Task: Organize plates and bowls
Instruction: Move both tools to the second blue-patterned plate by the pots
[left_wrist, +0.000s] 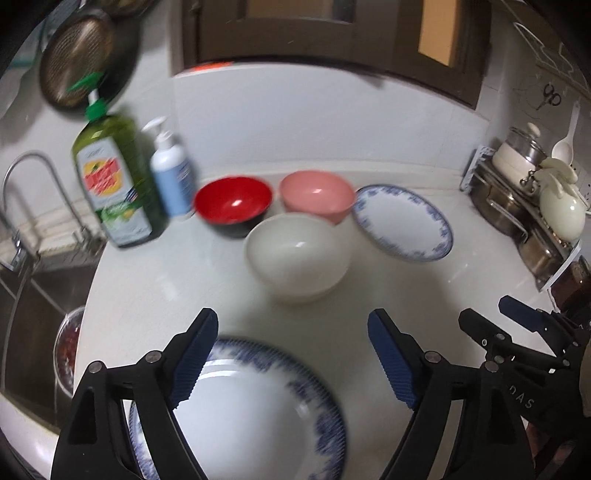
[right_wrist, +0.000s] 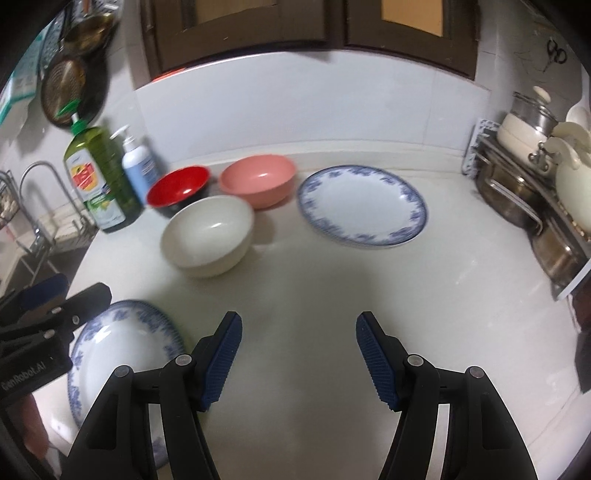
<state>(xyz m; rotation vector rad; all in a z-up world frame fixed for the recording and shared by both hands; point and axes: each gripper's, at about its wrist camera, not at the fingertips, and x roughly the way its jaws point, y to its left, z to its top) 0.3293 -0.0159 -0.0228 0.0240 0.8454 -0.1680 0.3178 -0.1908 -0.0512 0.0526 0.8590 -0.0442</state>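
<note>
A blue-rimmed white plate (left_wrist: 255, 410) lies at the counter's near edge, under my open, empty left gripper (left_wrist: 291, 332); it also shows in the right wrist view (right_wrist: 122, 350). A second blue-rimmed plate (left_wrist: 402, 221) (right_wrist: 362, 203) lies at the back right. A white bowl (left_wrist: 297, 256) (right_wrist: 208, 234), a red bowl (left_wrist: 233, 203) (right_wrist: 179, 188) and a pink bowl (left_wrist: 317, 197) (right_wrist: 258, 179) stand together at the back. My right gripper (right_wrist: 299, 332) is open and empty above bare counter, right of the near plate; it shows in the left wrist view (left_wrist: 491, 317).
A green detergent bottle (left_wrist: 110, 181) and a white pump bottle (left_wrist: 170, 173) stand at the back left beside a sink (left_wrist: 33, 306) with a tap. A rack of steel pots (left_wrist: 517, 206) and a cream jug (left_wrist: 561, 210) stand at the right. The white counter (right_wrist: 332, 280) curves at its front edge.
</note>
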